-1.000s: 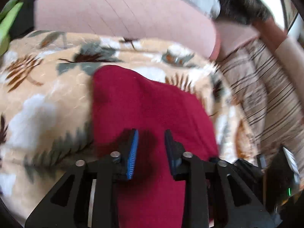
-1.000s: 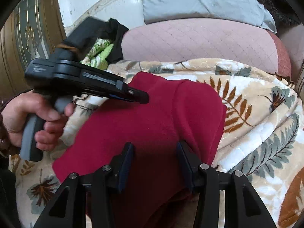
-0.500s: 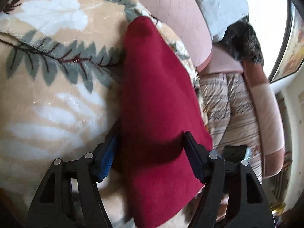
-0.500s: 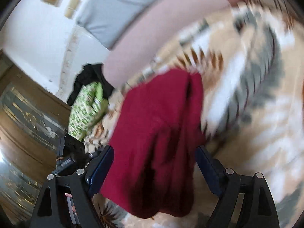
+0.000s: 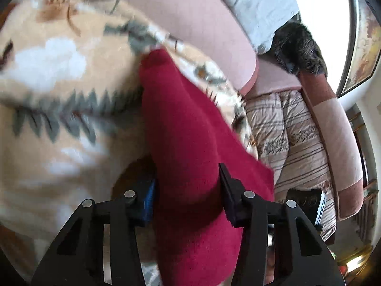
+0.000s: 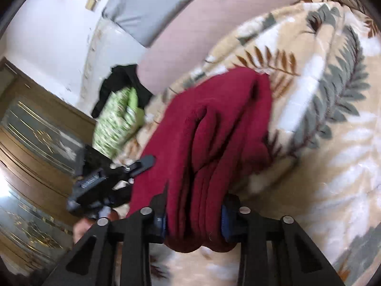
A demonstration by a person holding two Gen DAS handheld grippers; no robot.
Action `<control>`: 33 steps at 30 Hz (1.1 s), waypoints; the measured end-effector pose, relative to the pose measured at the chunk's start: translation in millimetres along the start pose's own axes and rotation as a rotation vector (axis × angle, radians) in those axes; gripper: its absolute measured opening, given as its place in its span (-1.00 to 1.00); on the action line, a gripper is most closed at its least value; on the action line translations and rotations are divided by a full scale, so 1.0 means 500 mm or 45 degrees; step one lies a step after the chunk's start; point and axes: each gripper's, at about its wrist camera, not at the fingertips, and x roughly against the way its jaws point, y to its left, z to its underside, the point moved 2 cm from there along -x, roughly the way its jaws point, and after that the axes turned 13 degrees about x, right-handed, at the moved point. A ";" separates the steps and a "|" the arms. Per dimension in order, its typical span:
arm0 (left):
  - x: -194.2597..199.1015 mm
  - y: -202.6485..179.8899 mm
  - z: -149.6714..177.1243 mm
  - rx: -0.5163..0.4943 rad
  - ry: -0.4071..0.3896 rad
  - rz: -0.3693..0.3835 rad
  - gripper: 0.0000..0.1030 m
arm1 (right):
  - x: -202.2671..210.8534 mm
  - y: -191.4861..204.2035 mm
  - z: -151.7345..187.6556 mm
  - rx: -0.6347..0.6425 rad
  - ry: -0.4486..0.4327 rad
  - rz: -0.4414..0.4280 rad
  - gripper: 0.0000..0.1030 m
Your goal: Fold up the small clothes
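Mid-fold: the dark red fleece garment (image 6: 214, 128) lies bunched on the leaf-patterned beige blanket (image 6: 333, 143). The right gripper (image 6: 194, 217) pinches its stacked near edge; the left gripper (image 5: 188, 190) straddles another edge, fingers (image 5: 228, 186) seemingly gripping. Next, probably lay the fold flat.

Quick count: one dark red garment (image 5: 190, 143), folded over with a few layers showing at the edge. Two grippers, the left gripper (image 5: 188, 186) and the right gripper (image 6: 193, 214). One leaf-print blanket (image 5: 59, 71), one pink cushion (image 5: 190, 12), one grey pillow (image 6: 147, 7), one striped quilt (image 5: 293, 131), one green patterned cloth (image 6: 116, 121), one black cloth (image 6: 119, 83).
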 end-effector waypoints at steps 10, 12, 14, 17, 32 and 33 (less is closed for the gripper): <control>0.198 0.108 0.046 0.018 -0.113 -0.129 -0.15 | -0.152 0.178 0.083 0.045 0.240 -0.323 -0.49; 0.201 0.148 0.076 0.046 -0.131 -0.144 -0.15 | -0.173 0.193 0.101 0.110 0.315 -0.307 -0.49; 0.199 0.157 0.090 0.069 -0.139 -0.121 -0.13 | -0.187 0.190 0.122 0.132 0.381 -0.241 -0.49; 0.197 0.132 0.103 -0.012 -0.147 -0.146 -0.08 | -0.192 0.177 0.152 0.104 0.437 -0.146 -0.25; 0.218 0.195 0.166 0.267 -0.059 -0.005 -0.07 | -0.105 0.216 0.141 0.114 0.201 0.059 0.02; 0.240 0.192 0.162 0.251 -0.103 -0.026 -0.07 | -0.102 0.210 0.145 0.112 0.215 0.080 0.02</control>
